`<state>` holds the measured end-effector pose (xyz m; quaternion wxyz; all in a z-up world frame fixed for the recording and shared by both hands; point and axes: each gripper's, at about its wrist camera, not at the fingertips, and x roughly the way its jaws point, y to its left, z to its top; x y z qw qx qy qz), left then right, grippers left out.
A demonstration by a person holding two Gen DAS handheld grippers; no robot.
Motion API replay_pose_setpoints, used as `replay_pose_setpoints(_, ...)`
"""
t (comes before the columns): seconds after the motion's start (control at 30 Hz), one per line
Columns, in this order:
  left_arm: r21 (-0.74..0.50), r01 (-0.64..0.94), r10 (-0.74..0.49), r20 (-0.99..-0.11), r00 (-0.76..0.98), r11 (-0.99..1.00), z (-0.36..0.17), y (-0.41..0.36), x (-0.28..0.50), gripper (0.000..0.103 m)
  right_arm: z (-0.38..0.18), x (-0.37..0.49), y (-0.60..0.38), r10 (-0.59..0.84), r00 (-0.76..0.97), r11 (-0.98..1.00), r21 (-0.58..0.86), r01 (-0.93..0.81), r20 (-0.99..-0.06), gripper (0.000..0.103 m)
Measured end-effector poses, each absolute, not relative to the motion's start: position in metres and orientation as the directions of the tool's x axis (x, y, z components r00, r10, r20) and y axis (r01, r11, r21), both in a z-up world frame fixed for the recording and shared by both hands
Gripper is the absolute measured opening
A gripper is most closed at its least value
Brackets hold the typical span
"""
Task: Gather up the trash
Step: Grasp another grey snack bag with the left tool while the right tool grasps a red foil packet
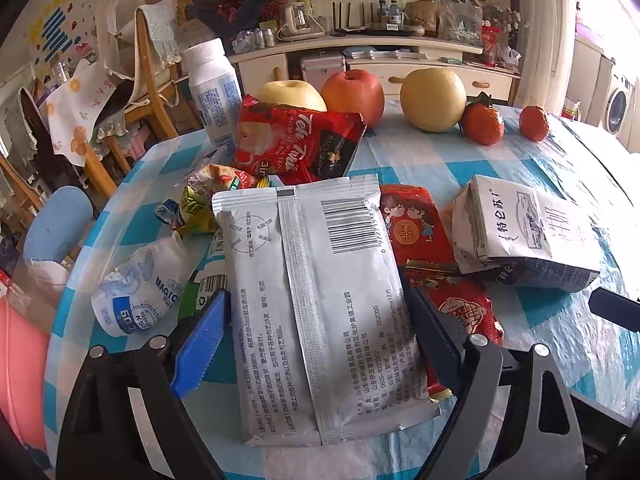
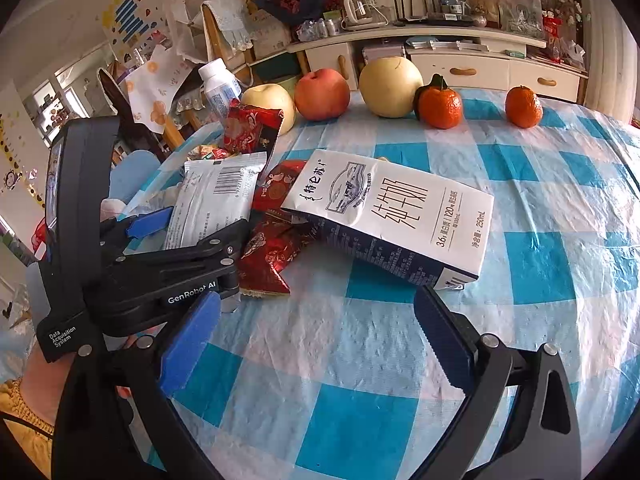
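Silver packet: flat on checked table, between left gripper jaws, wide apart, not clamped.
Right gripper: wide apart, holding nothing, just short of milk carton.

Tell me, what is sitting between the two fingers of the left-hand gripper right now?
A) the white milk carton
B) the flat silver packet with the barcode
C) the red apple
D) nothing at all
B: in the left wrist view the silver packet lies between the spread fingers of the left gripper, while the milk carton lies off to the side.

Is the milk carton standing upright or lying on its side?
Lying down. The milk carton rests flat on the checked tablecloth, printed face up, one end overlapping the red wrapper.
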<state>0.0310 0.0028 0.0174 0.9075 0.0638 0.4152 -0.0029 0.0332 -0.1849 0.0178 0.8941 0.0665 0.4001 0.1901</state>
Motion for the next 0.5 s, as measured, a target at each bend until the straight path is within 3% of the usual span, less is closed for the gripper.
replay_pose_setpoints(0.4, 0.072, 0.058, 0.016, -0.752, 0.659, 0.996, 0.022, 0.013, 0.025, 0.078, 0.014, 0.037, -0.178, 0.396, 0.599, 0.916, 0.260, -0.304, -0.696, 0.097)
replay_pose_setpoints(0.5, 0.041, 0.043, 0.002, -0.750, 0.661, 0.998, 0.026, 0.022, 0.022, 0.077, 0.012, 0.039, -0.172, 0.406, 0.588, 0.911, 0.258, -0.322, -0.700, 0.088)
